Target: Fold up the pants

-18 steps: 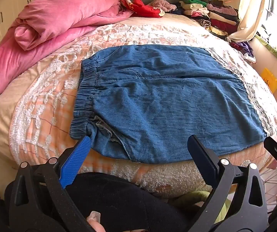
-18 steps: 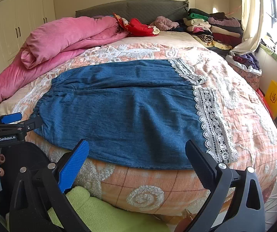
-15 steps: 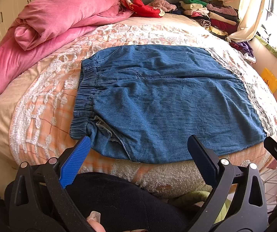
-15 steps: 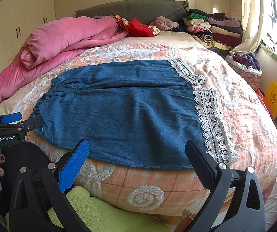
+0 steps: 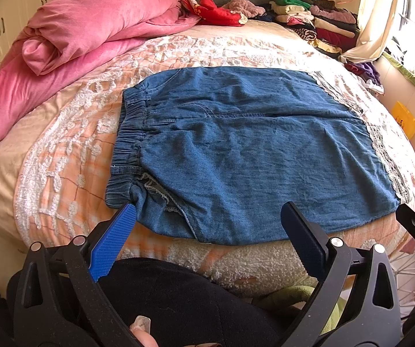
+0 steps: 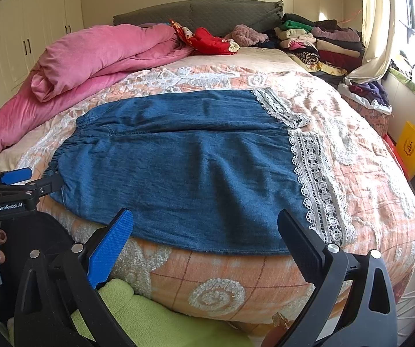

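Denim pants [image 5: 250, 156] w/ lace-trimmed hems lie flat across a quilted peach bedspread [image 5: 71, 150], waistband to the left, legs side by side; no fold visible yet, so the whole job appears to remain. Left gripper [image 5: 207, 231] and right gripper [image 6: 204, 231] hover at the near edge of the bed, jaws wide apart, nothing between them; neither touches the fabric. Behind: a bunched pink duvet [image 6: 100, 55], red garment [image 6: 207, 40] and stacks of folded clothes [image 6: 317, 43] by a grey headboard [image 6: 201, 11]; cream wardrobes at left, sunlit window & curtain at right.
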{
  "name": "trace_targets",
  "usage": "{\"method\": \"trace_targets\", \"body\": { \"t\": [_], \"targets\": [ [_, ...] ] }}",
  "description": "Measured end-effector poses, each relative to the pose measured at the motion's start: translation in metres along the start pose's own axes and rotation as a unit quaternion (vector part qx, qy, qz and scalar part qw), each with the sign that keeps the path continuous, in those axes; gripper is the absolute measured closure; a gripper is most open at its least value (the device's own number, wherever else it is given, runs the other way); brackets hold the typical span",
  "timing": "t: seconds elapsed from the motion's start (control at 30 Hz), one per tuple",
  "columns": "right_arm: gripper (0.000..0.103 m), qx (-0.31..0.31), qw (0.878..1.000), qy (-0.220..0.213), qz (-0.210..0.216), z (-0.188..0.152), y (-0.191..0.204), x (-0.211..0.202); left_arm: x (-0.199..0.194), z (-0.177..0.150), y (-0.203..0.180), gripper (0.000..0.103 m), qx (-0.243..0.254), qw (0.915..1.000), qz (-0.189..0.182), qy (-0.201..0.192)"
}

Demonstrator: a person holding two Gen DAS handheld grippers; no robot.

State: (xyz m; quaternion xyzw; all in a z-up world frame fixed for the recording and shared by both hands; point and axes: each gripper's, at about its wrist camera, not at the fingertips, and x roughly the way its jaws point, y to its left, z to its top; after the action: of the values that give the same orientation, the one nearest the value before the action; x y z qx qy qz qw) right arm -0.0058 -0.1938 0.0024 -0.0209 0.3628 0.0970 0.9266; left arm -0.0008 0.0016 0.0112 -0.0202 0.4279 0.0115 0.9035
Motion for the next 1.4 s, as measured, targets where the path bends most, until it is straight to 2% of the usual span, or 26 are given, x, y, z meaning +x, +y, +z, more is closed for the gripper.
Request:
{"method": "trace_targets", "body": {
  "t": [0.57, 0.73, 1.1, 1.3, 1.33, 1.4],
  "targets": [
    [0.004, -0.004, 1.0, -0.016, -0.003, 0.018, 0.0, 0.0, 0.006, 0.007, 0.005, 0.009, -0.002, 1.0, 0.008, -0.006],
    [0.004, -0.007, 1.0, -0.006, 0.001, 0.024, 0.003, 0.008, 0.011, 0.012, 0.01, 0.009, -0.005, 0.9999, 0.014, -0.007],
    [0.004, -0.018, 0.999, 0.008, 0.031, 0.041, 0.017, 0.035, 0.027, 0.027, 0.034, 0.009, -0.03, 0.9991, 0.031, -0.001],
    [0.004, -0.043, 0.998, 0.031, 0.042, 0.055, 0.026, 0.061, 0.042, 0.036, 0.051, 0.009, -0.044, 0.9983, 0.037, 0.007],
    [0.004, -0.051, 0.998, 0.019, 0.04, 0.059, 0.029, 0.064, 0.044, 0.037, 0.053, 0.009, -0.046, 0.9982, 0.038, 0.009],
    [0.004, -0.06, 0.997, 0.024, 0.038, 0.064, 0.033, 0.074, 0.049, 0.04, 0.057, 0.009, -0.051, 0.9979, 0.037, 0.013]
  ]
}}
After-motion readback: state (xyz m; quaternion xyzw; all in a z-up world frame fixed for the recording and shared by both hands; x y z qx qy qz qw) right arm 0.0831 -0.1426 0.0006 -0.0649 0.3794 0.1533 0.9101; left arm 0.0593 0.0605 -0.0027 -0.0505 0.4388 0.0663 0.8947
